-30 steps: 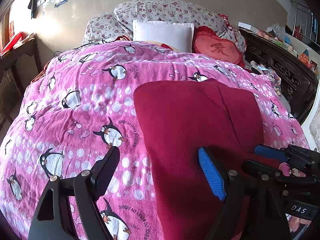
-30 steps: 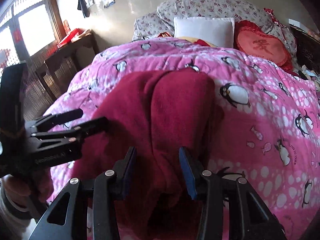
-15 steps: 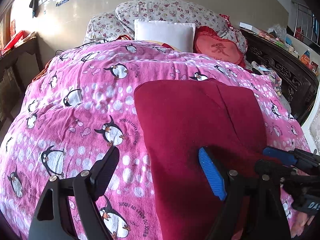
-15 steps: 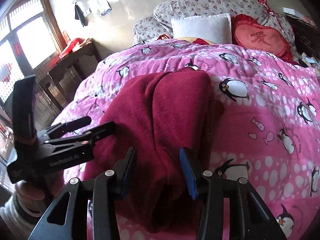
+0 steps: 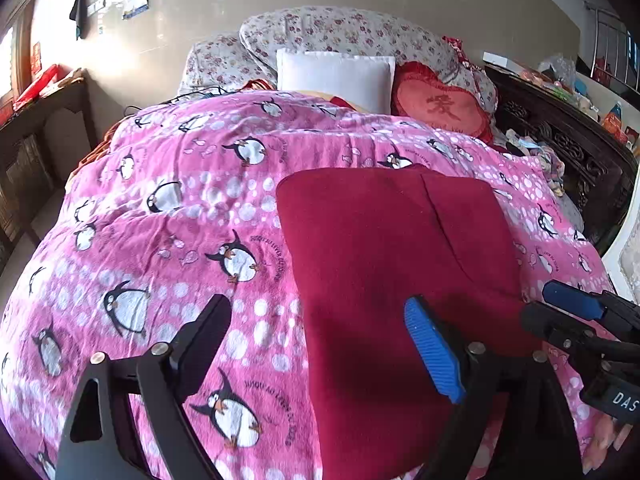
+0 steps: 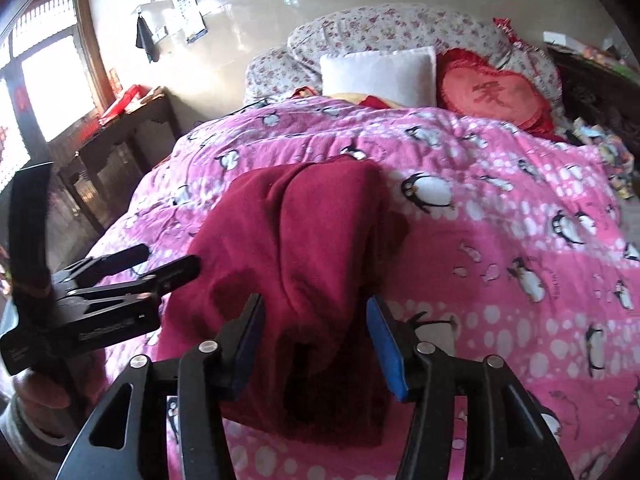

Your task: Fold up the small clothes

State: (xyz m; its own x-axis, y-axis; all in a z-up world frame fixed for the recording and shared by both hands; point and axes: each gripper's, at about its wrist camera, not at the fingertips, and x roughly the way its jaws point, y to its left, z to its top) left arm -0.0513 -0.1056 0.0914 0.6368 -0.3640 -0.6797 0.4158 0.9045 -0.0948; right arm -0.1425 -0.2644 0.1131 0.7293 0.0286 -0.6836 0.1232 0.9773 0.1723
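Observation:
A dark red garment [image 5: 384,264] lies folded lengthwise on the pink penguin blanket [image 5: 180,220]; it also shows in the right wrist view [image 6: 304,248]. My left gripper [image 5: 320,344] is open above the garment's near left edge, empty. My right gripper [image 6: 316,340] is open, its jaws standing either side of the garment's near end without gripping it. The right gripper shows at the right edge of the left wrist view [image 5: 576,316]; the left gripper shows at the left of the right wrist view [image 6: 152,268].
A white pillow [image 5: 334,76], a red heart cushion [image 5: 442,108] and floral pillows [image 5: 340,36] lie at the head of the bed. A dark carved bed frame [image 5: 572,148] runs along the right. A dark side table [image 6: 120,136] stands left of the bed.
Both grippers have drawn back and up a little from the garment. The garment has stayed where it lies. Both stay open.

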